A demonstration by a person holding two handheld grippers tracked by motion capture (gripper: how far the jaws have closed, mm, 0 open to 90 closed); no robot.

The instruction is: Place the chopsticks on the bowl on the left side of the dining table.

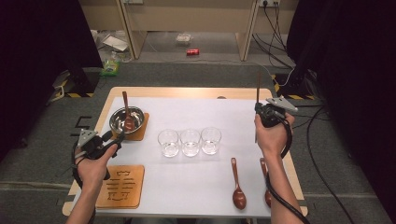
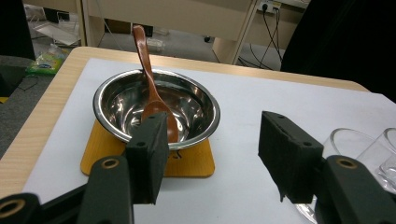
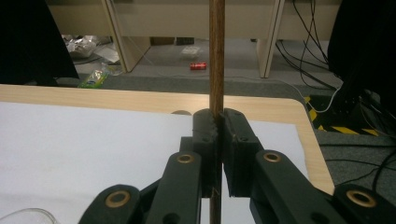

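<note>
Nearest the camera, two wooden spoons (image 1: 238, 184) are lying on the white sheet at the near right of the bench (image 1: 187, 92), beside my right forearm. With my right hand I am holding my right gripper (image 1: 261, 112) above the bench's right side, its fingers (image 3: 208, 128) pinching tight on a thin wooden stick (image 3: 215, 51) that is standing upright. My left gripper (image 1: 117, 138) is hovering at the near edge of the steel bowl (image 2: 156, 107), fingers (image 2: 152, 144) spread wide and gripping nothing. That bowl is sitting on a wooden coaster (image 2: 189, 161) at the far left, a wooden spoon (image 2: 149, 84) leaning inside it. Three clear glasses (image 1: 190, 142) are standing in a row at the middle.
</note>
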